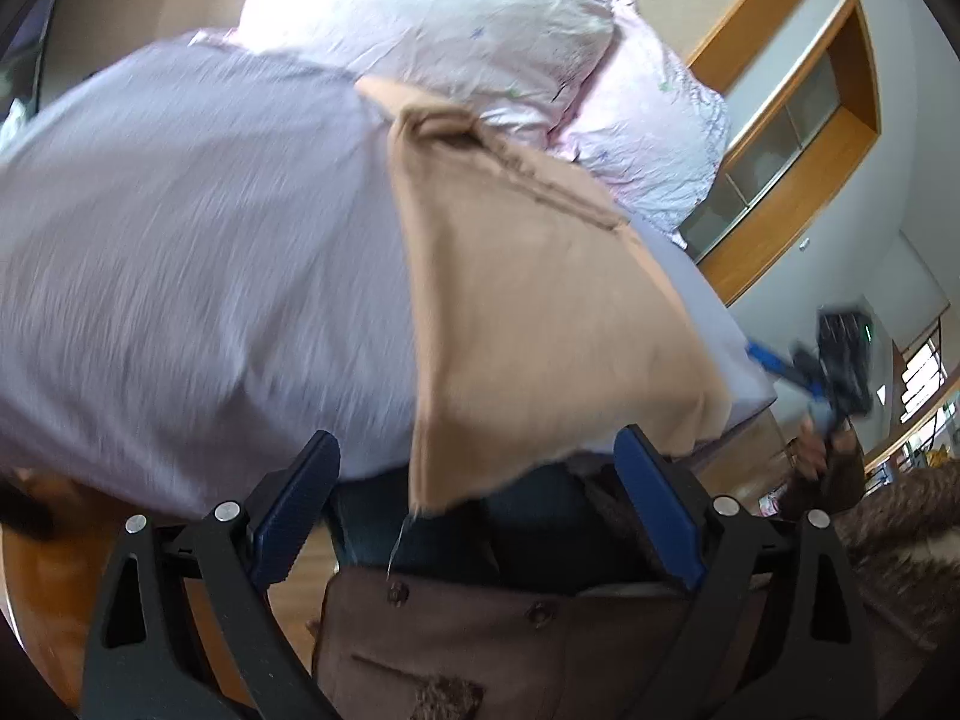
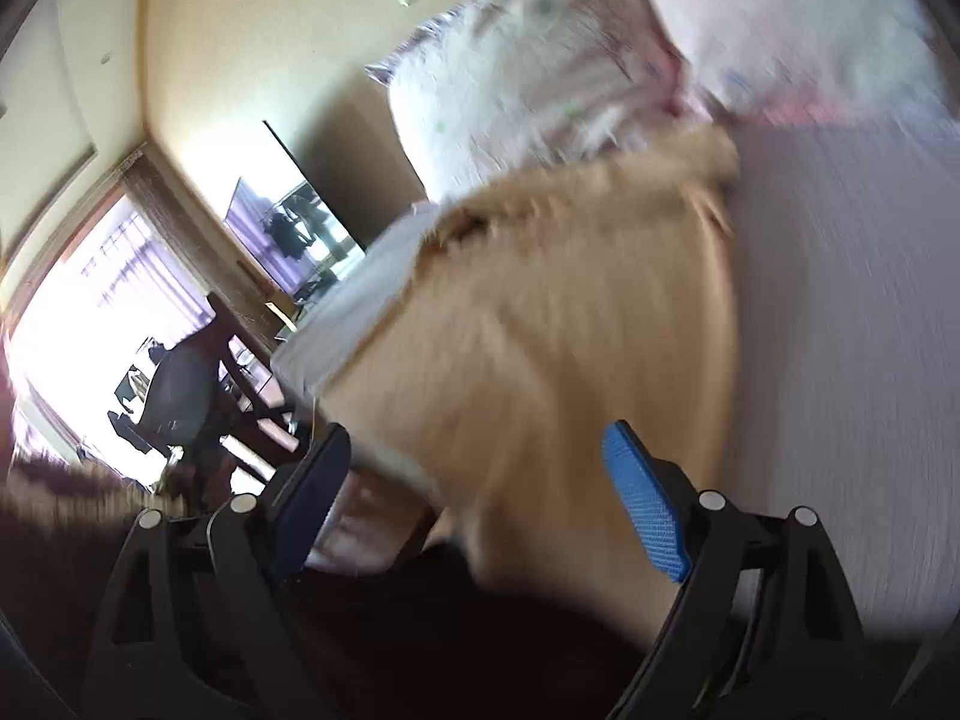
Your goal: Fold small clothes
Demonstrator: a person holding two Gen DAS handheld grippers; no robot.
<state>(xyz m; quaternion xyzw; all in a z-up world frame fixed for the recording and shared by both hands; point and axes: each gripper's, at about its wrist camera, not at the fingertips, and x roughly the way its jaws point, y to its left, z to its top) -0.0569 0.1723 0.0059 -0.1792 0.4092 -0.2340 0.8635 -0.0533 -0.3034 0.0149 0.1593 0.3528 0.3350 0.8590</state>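
Observation:
A tan garment (image 1: 540, 294) lies spread on a lilac bedsheet (image 1: 198, 252), its lower edge hanging over the near bed edge. My left gripper (image 1: 477, 480) is open, its blue pads on either side of that hanging edge, not closed on it. In the right wrist view the same tan garment (image 2: 552, 354) is blurred by motion. My right gripper (image 2: 486, 468) is open, with the cloth's near edge between its jaws. The right gripper also shows in the left wrist view (image 1: 840, 360), held off the bed's right side.
Two pink patterned pillows (image 1: 456, 18) lie at the head of the bed. A wooden wall cabinet (image 1: 798, 120) is to the right. The person's brown coat (image 1: 510, 642) is below the left gripper. A desk chair (image 2: 180, 396) and window stand left of the bed.

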